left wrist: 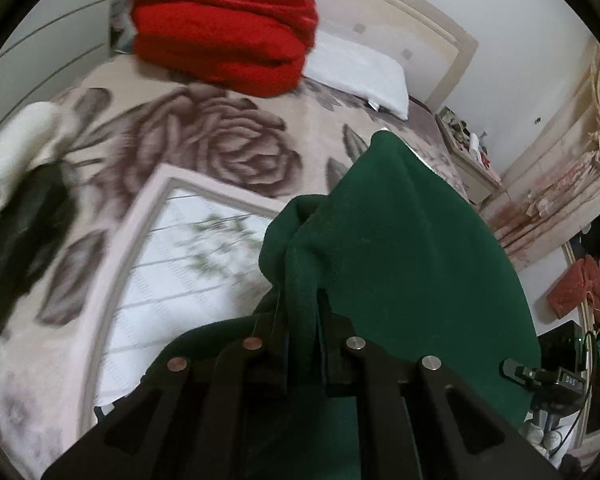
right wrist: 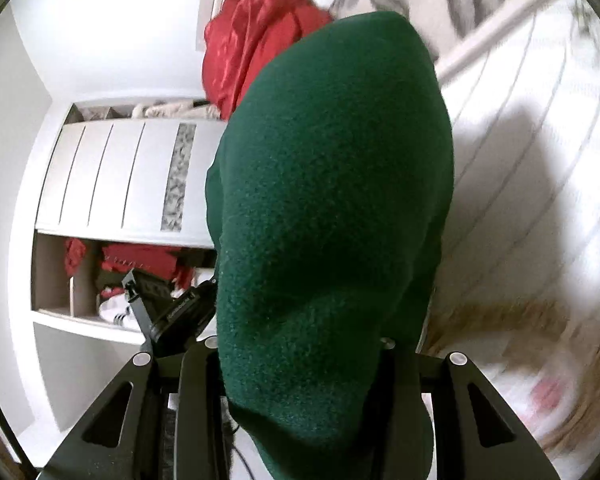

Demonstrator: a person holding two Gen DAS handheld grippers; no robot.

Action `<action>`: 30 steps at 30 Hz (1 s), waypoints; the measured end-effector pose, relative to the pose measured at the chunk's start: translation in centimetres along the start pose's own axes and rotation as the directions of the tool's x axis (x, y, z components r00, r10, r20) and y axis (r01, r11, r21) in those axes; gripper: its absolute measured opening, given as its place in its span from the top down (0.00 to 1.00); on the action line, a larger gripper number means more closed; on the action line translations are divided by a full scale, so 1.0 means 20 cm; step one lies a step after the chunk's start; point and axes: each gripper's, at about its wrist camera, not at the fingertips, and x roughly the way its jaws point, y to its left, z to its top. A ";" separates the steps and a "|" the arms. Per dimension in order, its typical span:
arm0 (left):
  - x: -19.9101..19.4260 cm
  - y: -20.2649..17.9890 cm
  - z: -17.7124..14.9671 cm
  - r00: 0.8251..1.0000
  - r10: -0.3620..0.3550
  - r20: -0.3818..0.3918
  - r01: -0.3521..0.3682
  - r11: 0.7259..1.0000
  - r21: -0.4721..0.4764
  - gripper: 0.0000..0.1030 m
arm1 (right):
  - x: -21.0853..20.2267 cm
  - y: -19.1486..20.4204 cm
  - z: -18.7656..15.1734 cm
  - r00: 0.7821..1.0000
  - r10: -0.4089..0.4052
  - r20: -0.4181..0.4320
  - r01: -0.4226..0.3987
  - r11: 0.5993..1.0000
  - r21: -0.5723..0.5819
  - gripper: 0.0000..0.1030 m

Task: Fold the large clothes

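- Left tongs (left wrist: pixel 300 320) clamped on a bunched fold of the green garment (left wrist: pixel 400 240), lifting it off the bed (left wrist: pixel 220 140) so the cloth hangs free to fold.
- Right tongs (right wrist: pixel 300 360): fingers buried under the same green fleece, grip state can't be told.
- Red bedding (left wrist: pixel 228 28) lies well apart, near the pillow (left wrist: pixel 356 72).
- Frames are blurred.

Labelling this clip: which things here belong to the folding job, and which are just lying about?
In the job:
green garment
left gripper
right gripper

Lying about:
red bundle
white pillow
floral blanket
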 end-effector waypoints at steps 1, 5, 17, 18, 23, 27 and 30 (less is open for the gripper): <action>0.08 -0.03 0.02 1.000 -0.013 -0.011 0.013 1.000 -0.008 0.93 | -0.02 -0.06 0.10 1.000 0.000 0.007 0.000 1.000 0.000 0.63; 0.52 -0.18 0.03 0.995 -0.023 -0.097 0.024 1.000 0.007 0.93 | -0.09 -0.36 0.37 0.998 -0.042 0.050 0.039 0.998 0.058 0.63; 0.97 -0.27 -0.11 0.973 0.058 -0.222 -0.053 0.998 0.028 0.79 | -0.14 -0.84 0.72 0.963 -0.267 -0.039 0.270 0.957 0.104 0.44; 0.96 -0.27 -0.11 0.972 0.066 -0.226 -0.061 0.998 0.026 0.79 | -0.13 -0.84 0.67 0.946 -0.319 -0.051 0.322 0.943 0.080 0.39; 0.75 -0.39 -0.16 0.980 0.156 -0.124 -0.145 0.985 0.097 0.46 | -0.08 -0.59 0.67 0.742 -0.670 -0.010 0.669 0.742 -0.049 0.13; 0.53 -0.50 -0.23 0.980 0.198 -0.015 -0.193 0.971 0.143 0.10 | -0.02 -0.27 0.54 0.475 -0.866 0.156 0.877 0.451 -0.168 0.00; 0.37 -0.56 -0.27 0.979 0.202 0.033 -0.204 0.968 0.148 0.00 | -0.04 -0.10 0.41 0.373 -0.893 0.250 0.924 0.333 -0.189 0.00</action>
